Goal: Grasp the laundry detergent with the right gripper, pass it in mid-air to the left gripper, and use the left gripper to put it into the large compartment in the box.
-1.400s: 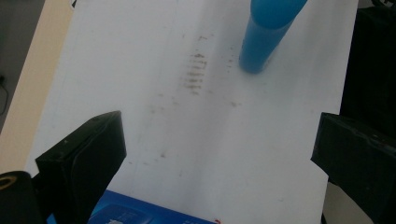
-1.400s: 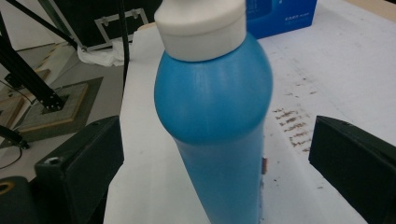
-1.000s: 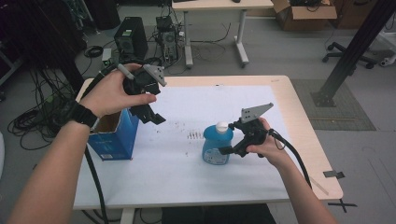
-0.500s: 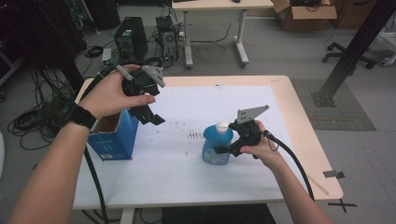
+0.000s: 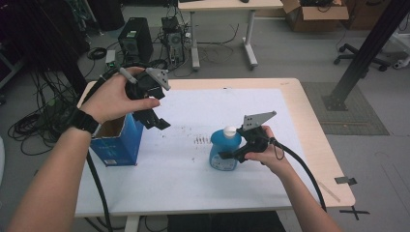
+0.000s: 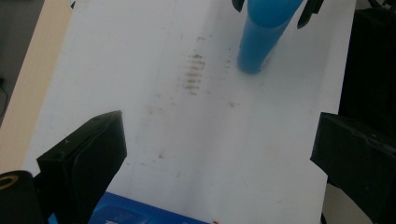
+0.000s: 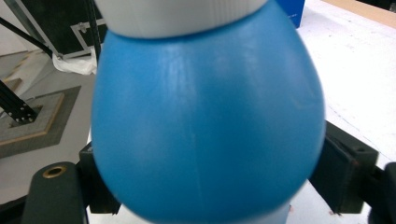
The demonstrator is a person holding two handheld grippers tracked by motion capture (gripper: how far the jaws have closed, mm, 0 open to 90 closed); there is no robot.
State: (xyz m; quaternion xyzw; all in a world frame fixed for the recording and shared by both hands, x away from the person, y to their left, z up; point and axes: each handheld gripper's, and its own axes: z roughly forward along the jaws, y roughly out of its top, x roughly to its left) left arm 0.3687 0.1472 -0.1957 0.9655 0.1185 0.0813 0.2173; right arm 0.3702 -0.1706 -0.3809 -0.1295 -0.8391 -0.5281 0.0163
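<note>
1. The blue bottle (image 5: pixel 223 152) with its white cap (image 5: pixel 229 130) stood upright on the white table cover (image 5: pixel 203 188), right of centre, near a patch of small dark marks (image 5: pixel 199 140).
2. The right gripper (image 5: pixel 231 155) had come in from the bottle's right side, level with its body, probably so that the bottle could be lifted without tipping.
3. In the right gripper view its jaws sat one on each flank of the bottle's bulge (image 7: pixel 205 126) and looked pressed against it; I judged them clamped on the bottle.
4. The left gripper (image 5: pixel 157 121) hung in the air above the open blue cardboard box (image 5: pixel 118 142) at the table's left, seemingly waiting.
5. Its jaws were spread wide and held nothing, with bare cover between them.
</note>
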